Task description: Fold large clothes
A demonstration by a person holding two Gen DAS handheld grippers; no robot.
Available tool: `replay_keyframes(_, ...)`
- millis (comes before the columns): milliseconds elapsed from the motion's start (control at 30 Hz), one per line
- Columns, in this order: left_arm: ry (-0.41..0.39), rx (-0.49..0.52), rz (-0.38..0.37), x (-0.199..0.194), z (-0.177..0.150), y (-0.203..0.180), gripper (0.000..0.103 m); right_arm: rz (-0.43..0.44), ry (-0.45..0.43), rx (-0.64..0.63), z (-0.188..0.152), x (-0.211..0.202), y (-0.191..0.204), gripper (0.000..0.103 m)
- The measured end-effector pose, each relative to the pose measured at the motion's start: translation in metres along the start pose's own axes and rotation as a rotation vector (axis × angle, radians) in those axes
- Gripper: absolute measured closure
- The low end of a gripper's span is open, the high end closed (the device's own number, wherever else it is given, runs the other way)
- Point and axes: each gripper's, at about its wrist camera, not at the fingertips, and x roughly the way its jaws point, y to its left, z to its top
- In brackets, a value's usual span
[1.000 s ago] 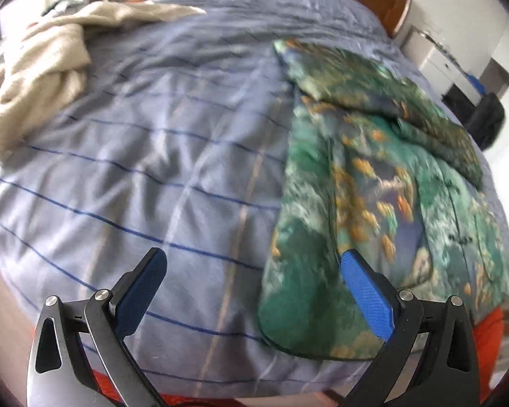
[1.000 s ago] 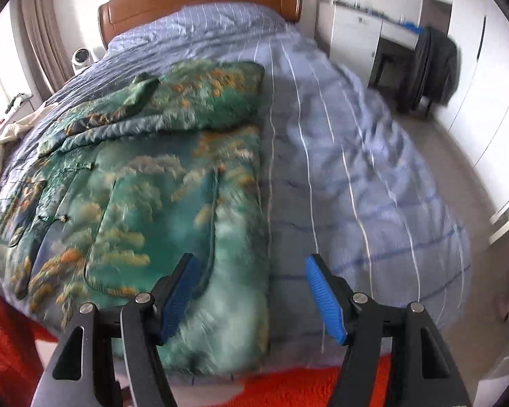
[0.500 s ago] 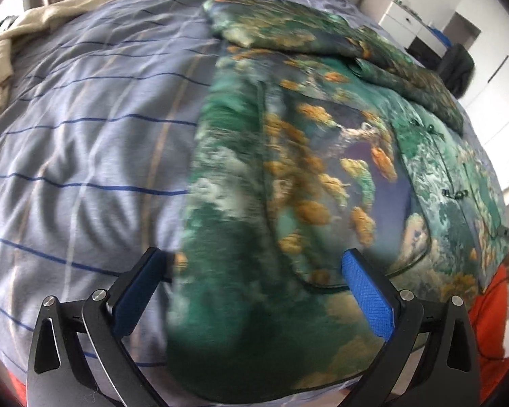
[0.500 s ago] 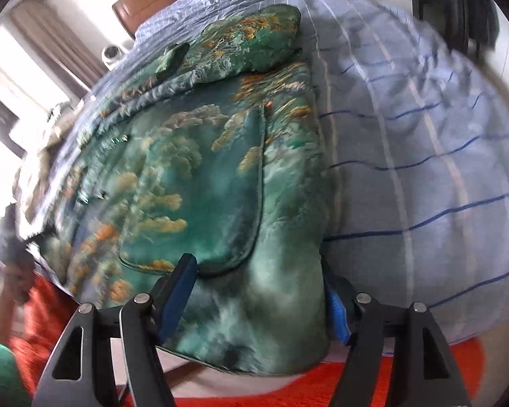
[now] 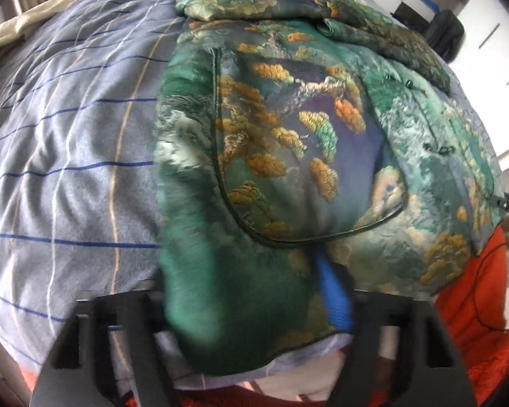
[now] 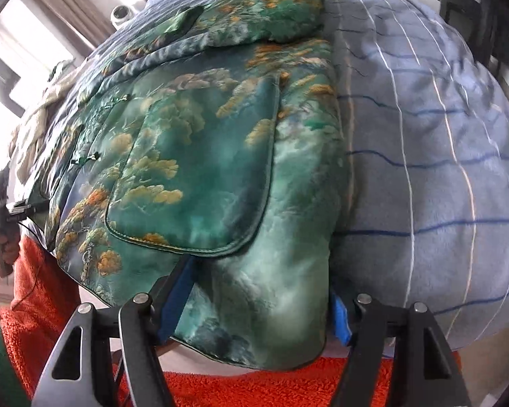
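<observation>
The left gripper sits at the near left corner of the green jacket, its jaws just closing around the hem; padded fabric bulges between them and hides the left pad, while the blue right pad presses into the cloth, the view there being blurred by motion. Whether the grip is fully tight I cannot tell, but fabric fills the gap. From this gripper the jacket stretches away and to the right across the bed, its folded sleeve lying across the far end.

The right gripper straddles the opposite near corner of the jacket, jaws at middling width with a thick roll of hem between the blue pads, both pads touching cloth. The jacket runs ahead and to the left of it.

The jacket is quilted satin, glossy, printed with green foliage and orange-gold clusters, with a large round-cornered patch pocket edged in dark piping. The bed cover is soft, matte blue-grey with thin dark blue and white stripes. Below the hem lies nubby orange cloth.
</observation>
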Motion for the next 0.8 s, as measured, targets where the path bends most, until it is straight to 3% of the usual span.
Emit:
replay_keyframes(67, -0.006, -0.015, -0.006, -0.008, 0.000, 0.004, 0.075, 0.024, -0.011, 0.003, 0.004, -0.008, 0.003, 0.059)
replay_keyframes(133, -0.024, -0.044, -0.017, -0.014, 0.000, 0.008, 0.085, 0.031, -0.032, 0.009, 0.006, -0.017, 0.004, 0.078)
replay_keyframes(167, -0.032, -0.053, -0.021, -0.016, 0.000, 0.010, 0.088, 0.036, -0.037, 0.014, 0.007, -0.019, 0.004, 0.082)
replay_keyframes(400, -0.095, -0.102, -0.062, -0.039, -0.003, 0.013, 0.093, 0.023, -0.054, 0.018, 0.010, -0.022, 0.009, 0.087)
replay_keyframes(800, -0.158, -0.089, -0.089, -0.066, 0.003, 0.004, 0.095, 0.054, -0.128, 0.037, 0.008, -0.050, 0.017, 0.090)
